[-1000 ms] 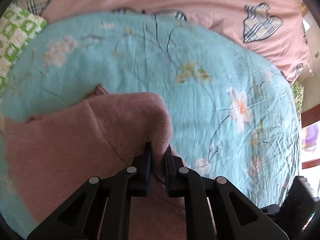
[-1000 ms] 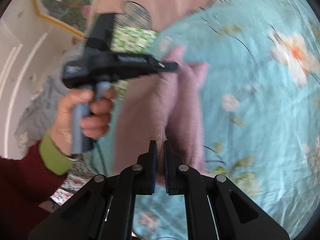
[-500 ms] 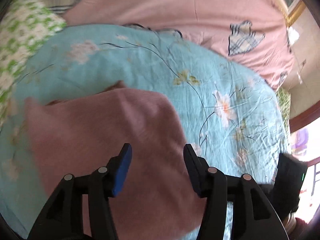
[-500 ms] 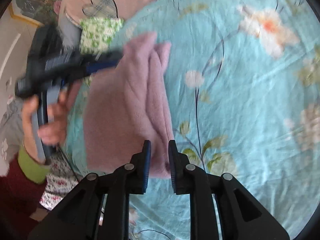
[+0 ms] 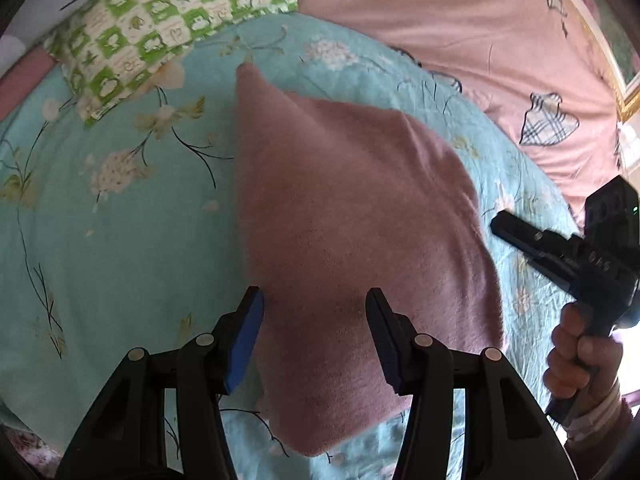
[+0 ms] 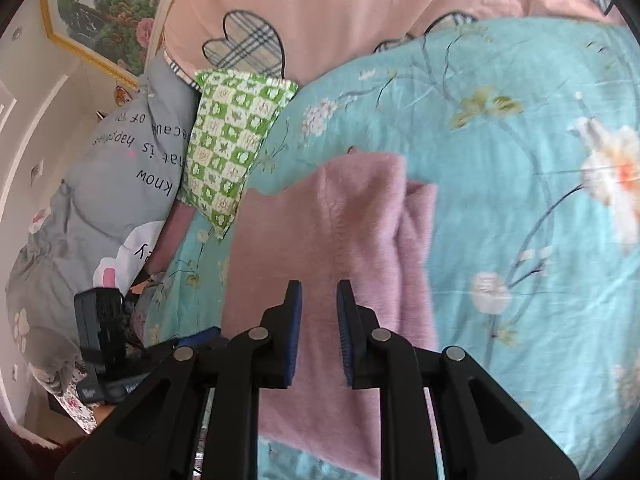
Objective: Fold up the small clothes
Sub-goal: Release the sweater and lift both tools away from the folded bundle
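A pink fleece garment [image 5: 352, 216] lies folded flat on the turquoise floral bedspread [image 5: 120, 220]; it also shows in the right wrist view [image 6: 332, 240], with a narrower folded layer along its right edge. My left gripper [image 5: 316, 304] is open and empty, hovering over the garment's near part. My right gripper [image 6: 319, 296] is open and empty above the garment's near end. The right gripper also shows in the left wrist view [image 5: 560, 252], held by a hand to the garment's right, clear of it.
A green checked pillow [image 5: 160, 20] and a grey printed pillow [image 6: 112, 200] lie at the head of the bed. A pink quilt [image 5: 460, 40] with plaid patches lies behind the bedspread. A framed picture [image 6: 108, 12] hangs on the wall.
Both grippers have let go of the garment and opened; it dropped flat onto the bedspread. Both grippers pulled back from it.
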Demonstrator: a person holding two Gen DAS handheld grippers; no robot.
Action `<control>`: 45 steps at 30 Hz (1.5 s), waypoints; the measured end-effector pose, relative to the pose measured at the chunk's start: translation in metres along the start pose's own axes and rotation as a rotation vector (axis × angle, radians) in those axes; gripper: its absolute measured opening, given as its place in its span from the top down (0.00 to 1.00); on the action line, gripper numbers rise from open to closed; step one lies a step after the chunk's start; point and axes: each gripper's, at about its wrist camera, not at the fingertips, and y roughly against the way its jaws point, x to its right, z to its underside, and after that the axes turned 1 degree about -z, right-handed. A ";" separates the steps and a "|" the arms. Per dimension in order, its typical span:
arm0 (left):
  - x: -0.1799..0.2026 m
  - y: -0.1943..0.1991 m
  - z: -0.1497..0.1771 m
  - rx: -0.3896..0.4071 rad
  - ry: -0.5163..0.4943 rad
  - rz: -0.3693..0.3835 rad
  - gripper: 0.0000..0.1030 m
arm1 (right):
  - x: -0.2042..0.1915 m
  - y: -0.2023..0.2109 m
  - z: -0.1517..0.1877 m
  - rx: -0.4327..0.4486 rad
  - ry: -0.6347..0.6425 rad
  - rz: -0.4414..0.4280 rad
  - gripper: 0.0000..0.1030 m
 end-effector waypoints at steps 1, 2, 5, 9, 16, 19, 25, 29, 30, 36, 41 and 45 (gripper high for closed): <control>0.000 0.001 0.001 0.008 -0.002 0.011 0.48 | -0.002 -0.006 0.001 -0.008 0.003 0.001 0.82; 0.001 -0.002 0.001 0.002 -0.009 0.011 0.48 | -0.007 -0.010 0.003 -0.017 0.023 -0.011 0.82; 0.004 -0.019 0.003 -0.024 -0.036 -0.044 0.49 | -0.013 -0.023 0.011 -0.063 0.071 0.024 0.82; -0.001 -0.037 0.001 -0.039 -0.031 -0.061 0.48 | 0.015 -0.035 0.014 -0.093 0.015 0.097 0.90; -0.010 -0.066 -0.002 -0.081 -0.002 -0.056 0.44 | 0.046 -0.052 0.001 -0.113 -0.025 0.105 1.00; -0.013 -0.056 0.000 -0.073 0.026 -0.027 0.44 | 0.046 -0.047 0.003 -0.108 -0.030 0.096 1.00; -0.021 -0.017 0.021 -0.068 0.035 0.001 0.45 | 0.011 -0.003 0.023 -0.075 0.051 0.087 0.97; -0.024 -0.011 0.041 -0.090 0.015 -0.007 0.45 | -0.005 0.011 0.054 -0.117 0.107 0.066 0.97; -0.025 -0.011 0.049 -0.098 0.007 -0.027 0.45 | -0.002 0.012 0.064 -0.138 0.113 0.086 0.97; -0.025 -0.036 0.069 -0.145 -0.021 -0.082 0.42 | 0.046 0.002 0.089 -0.155 -0.004 0.179 1.00; -0.019 -0.017 0.068 -0.112 -0.031 -0.071 0.44 | 0.033 0.013 0.088 -0.126 -0.009 0.163 0.96; -0.020 -0.001 0.068 -0.090 -0.020 -0.041 0.43 | 0.010 0.036 0.089 -0.087 0.017 0.161 0.78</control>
